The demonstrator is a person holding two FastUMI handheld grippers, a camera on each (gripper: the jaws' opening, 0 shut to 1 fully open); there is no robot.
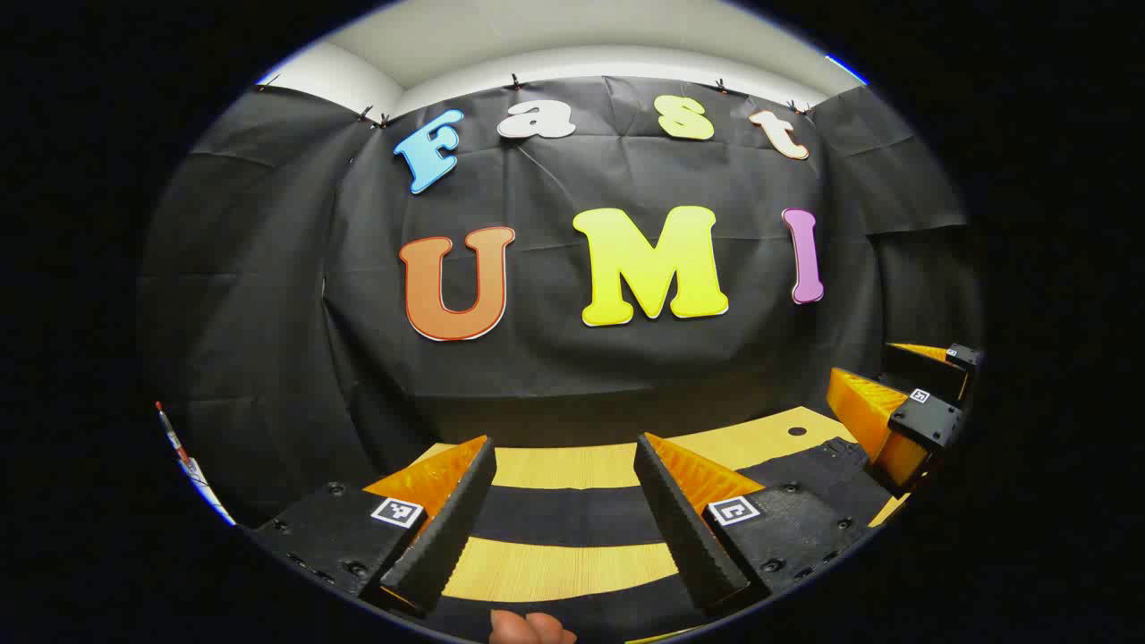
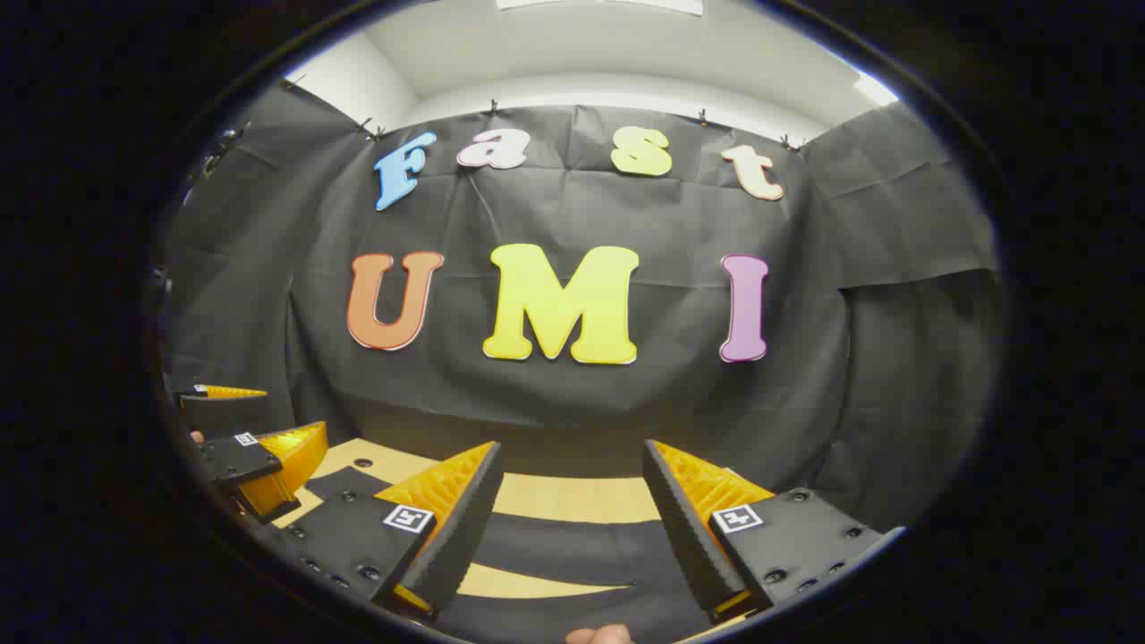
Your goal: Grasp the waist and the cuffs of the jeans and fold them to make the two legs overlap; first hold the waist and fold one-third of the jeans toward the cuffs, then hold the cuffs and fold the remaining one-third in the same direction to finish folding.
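Folding is not yet beginning: I am holding the left gripper point(image 1: 564, 519) and right gripper point(image 2: 565, 528) released and empty above the dark denim jeans point(image 1: 564, 514), lying unfolded at lower frame across the pale wooden bench point(image 1: 555, 467).

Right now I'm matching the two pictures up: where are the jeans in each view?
Left gripper view: jeans low centre, dark bands across the wooden table.
Right gripper view: jeans low centre too.
Shared landmark: the table's round hole, right side in the left gripper view, left side in the right gripper view.
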